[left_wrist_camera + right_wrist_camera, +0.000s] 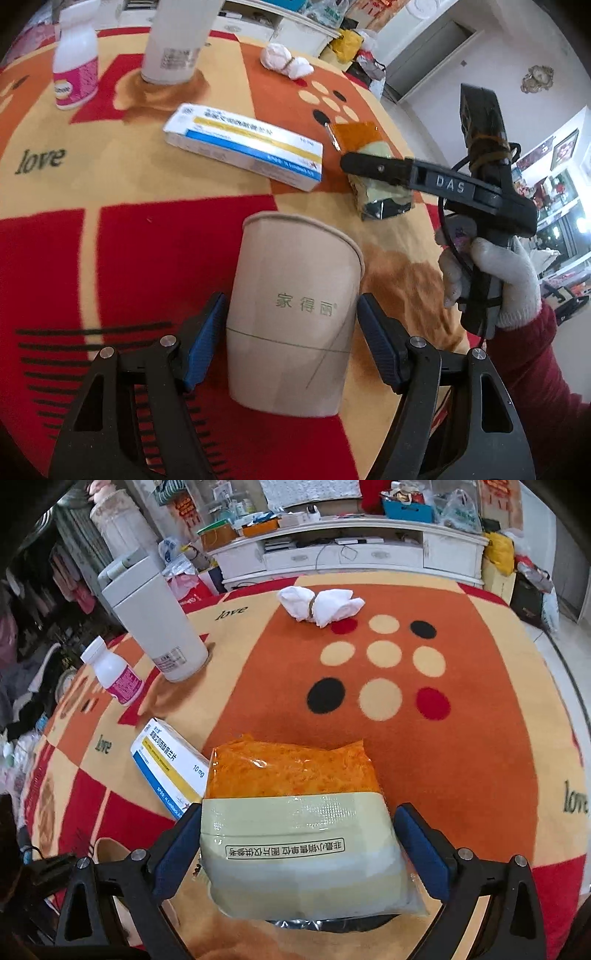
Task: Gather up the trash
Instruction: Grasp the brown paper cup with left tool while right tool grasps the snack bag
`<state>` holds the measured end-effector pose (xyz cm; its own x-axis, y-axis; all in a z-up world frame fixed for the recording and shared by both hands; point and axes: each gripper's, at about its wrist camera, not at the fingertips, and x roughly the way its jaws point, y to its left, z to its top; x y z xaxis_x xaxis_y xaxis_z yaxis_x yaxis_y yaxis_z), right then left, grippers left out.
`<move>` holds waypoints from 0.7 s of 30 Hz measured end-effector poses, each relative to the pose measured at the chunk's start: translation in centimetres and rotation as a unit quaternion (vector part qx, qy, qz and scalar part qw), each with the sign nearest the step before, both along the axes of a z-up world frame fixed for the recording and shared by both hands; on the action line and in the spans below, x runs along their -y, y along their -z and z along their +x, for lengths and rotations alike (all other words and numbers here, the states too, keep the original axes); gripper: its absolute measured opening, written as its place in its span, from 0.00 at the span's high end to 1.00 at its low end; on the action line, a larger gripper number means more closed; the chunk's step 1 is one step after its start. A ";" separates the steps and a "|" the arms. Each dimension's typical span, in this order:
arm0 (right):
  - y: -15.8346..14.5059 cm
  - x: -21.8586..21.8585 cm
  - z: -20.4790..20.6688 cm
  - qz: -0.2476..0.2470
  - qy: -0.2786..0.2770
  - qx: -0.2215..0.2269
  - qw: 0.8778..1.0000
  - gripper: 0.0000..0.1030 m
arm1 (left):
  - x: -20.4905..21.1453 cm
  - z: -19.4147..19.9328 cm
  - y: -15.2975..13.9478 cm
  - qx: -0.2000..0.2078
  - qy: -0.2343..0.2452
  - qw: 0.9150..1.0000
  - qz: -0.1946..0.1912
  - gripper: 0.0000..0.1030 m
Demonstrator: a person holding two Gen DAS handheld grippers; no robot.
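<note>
A tan paper cup [295, 314] stands upright on the patterned tablecloth between the blue pads of my left gripper [291, 339]; the pads sit right at its sides, so the gripper looks shut on it. An empty snack wrapper [299, 834], clear at the top and cream below, lies between the pads of my right gripper [299, 845], which looks open around it. The wrapper [380, 184] also shows in the left wrist view, under the right gripper [354, 162]. A crumpled white tissue [319, 605] lies at the far side of the table.
A blue, white and yellow medicine box [243, 146] lies mid-table. A tall white bottle [173, 40] and a small white bottle with a pink label [75, 70] stand at the far left. The table edge [436, 229] drops off at the right. A white cabinet [351, 550] stands beyond.
</note>
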<state>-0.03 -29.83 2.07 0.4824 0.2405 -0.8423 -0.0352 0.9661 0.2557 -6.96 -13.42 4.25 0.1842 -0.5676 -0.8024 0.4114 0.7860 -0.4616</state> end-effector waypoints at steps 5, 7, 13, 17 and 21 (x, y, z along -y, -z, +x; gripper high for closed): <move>-0.2 0.8 -1.7 0.004 -0.004 0.029 1.000 0.43 | 0.7 -1.5 0.1 0.018 0.005 1.000 0.003 0.39; -0.8 1.0 -2.8 0.014 -0.010 0.042 0.999 0.49 | 0.9 -2.0 -0.2 0.028 0.004 1.000 0.007 0.40; -2.9 1.9 -7.2 0.025 -0.015 0.075 0.997 0.50 | 1.0 -2.9 -1.5 0.037 -0.012 0.999 -0.012 0.43; -3.6 2.6 -9.8 0.023 -0.010 0.083 0.996 0.49 | 2.2 -3.7 -2.3 0.045 -0.015 0.999 -0.023 0.44; -4.2 3.5 -12.4 0.008 -0.005 0.090 0.996 0.49 | 3.9 -4.6 -2.8 0.049 -0.017 0.998 -0.027 0.44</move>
